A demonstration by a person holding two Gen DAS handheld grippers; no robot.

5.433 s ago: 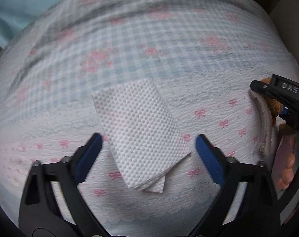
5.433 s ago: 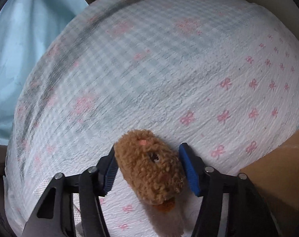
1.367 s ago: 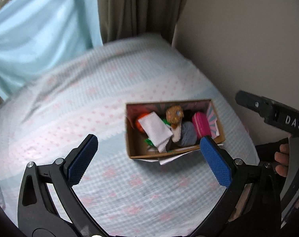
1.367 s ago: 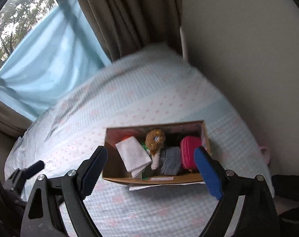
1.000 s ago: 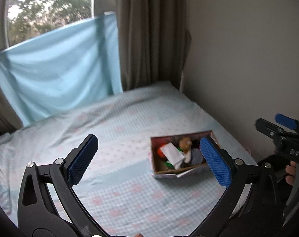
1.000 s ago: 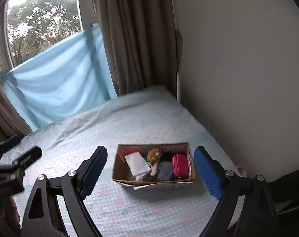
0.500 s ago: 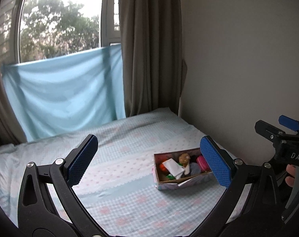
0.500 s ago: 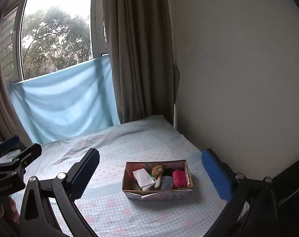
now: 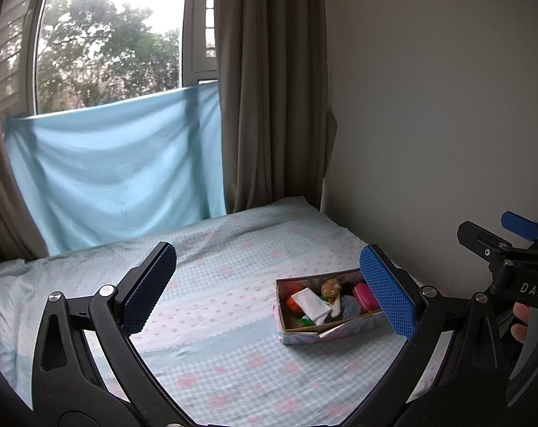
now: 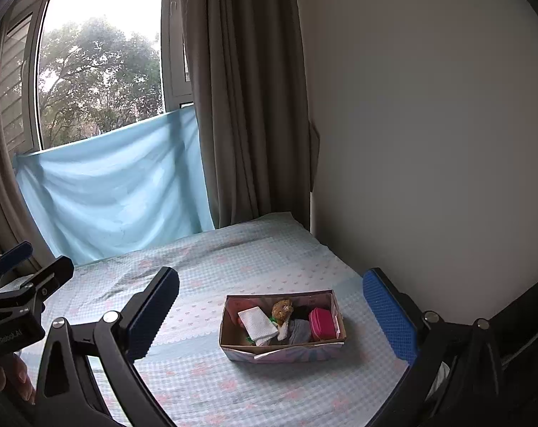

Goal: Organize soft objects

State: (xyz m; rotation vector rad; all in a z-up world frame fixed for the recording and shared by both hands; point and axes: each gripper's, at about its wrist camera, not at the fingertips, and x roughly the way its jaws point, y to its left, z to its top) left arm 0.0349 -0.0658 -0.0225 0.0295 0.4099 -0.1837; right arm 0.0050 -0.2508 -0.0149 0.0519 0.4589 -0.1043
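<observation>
- The cardboard box (image 10: 282, 348) sits on the bed (image 10: 204, 384), toward the wall side, with its long edge facing the person.
- Inside it, a folded white cloth (image 10: 257, 325) lies at the left end, leaning across the other things.
- Beside the cloth, a small brown plush toy (image 10: 282, 309) stands up near the middle of the box.
- A grey soft item (image 10: 300, 331) lies just in front of the plush, and a pink pouch (image 10: 323, 323) fills the right end.
- Bits of orange and green peek out under the cloth in the left wrist view; what they are I cannot tell.
- The right gripper (image 10: 270, 320) is held well back from the box. Its jaws have just been opening and now stand spread as wide as they go, with nothing between the blue pads.
- The left gripper (image 9: 269, 291) is likewise held back from the bed, its jaws wide apart and empty; the box shows only beyond them, near the right-hand pad.
- Each gripper shows at the edge of the other's view, with a bit of the person's hand (image 9: 519, 322) on the handle.
- The bedcover is pale blue check with small pink bows, lying fairly smooth around the box.
- Behind the bed, a light blue sheet (image 9: 119, 174) hangs across the lower part of the window (image 9: 105, 46), and a grey-brown curtain (image 9: 269, 89) hangs down beside the plain wall (image 9: 429, 106).
</observation>
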